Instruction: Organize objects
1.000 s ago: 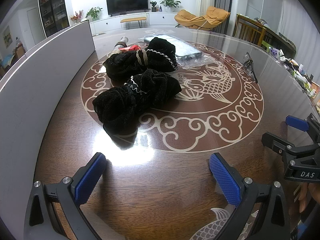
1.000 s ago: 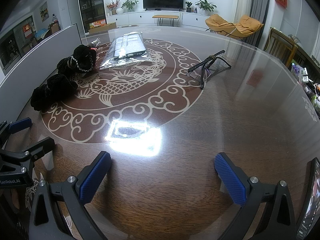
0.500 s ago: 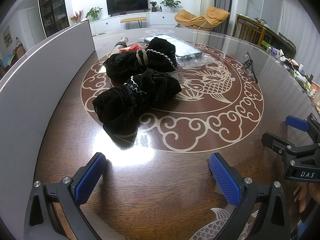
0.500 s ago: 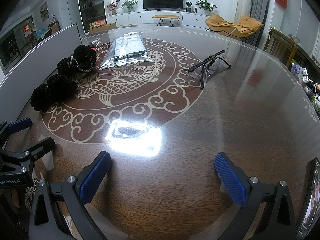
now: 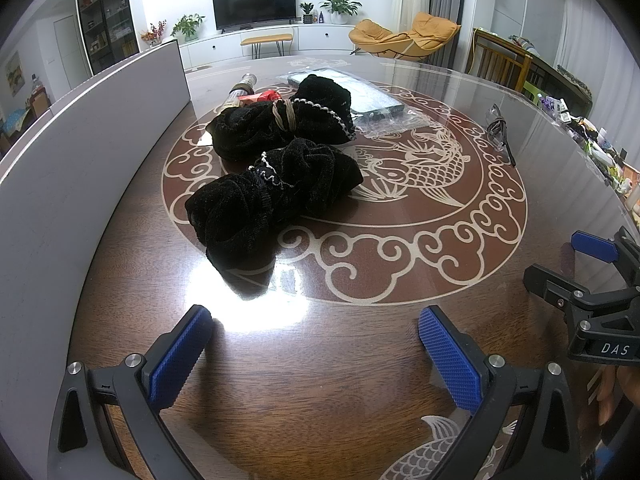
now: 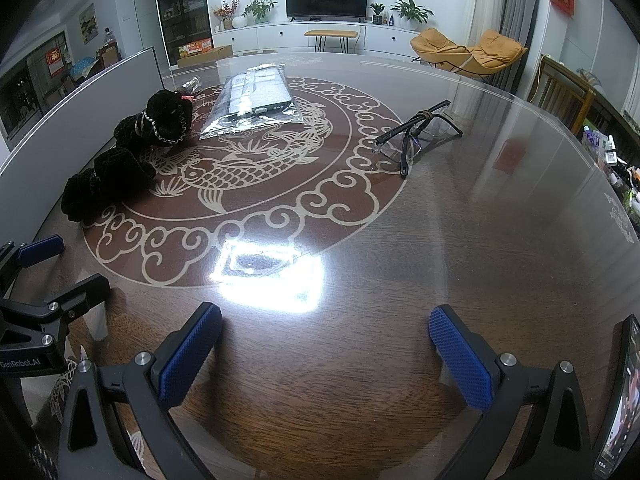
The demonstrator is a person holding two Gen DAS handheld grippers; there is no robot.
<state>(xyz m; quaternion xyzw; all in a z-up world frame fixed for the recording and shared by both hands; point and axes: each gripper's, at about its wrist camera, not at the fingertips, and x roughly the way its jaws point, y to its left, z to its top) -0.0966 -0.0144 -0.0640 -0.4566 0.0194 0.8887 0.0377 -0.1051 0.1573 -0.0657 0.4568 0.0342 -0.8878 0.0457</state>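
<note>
Both the left gripper (image 5: pixel 312 344) and the right gripper (image 6: pixel 326 340) hover low over the table (image 6: pixel 460 248) with jaws spread wide, holding nothing. Two black cloth bundles (image 5: pixel 276 196) lie touching near the white panel (image 5: pixel 80 152); glasses (image 6: pixel 416 136) sit well apart, a plastic-wrapped package (image 6: pixel 256 100) behind

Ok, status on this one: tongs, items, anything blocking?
Left tongs open, empty. Right tongs open, empty. Two black pouches, packaged item, glasses untouched on table. Nothing in the way.
</note>
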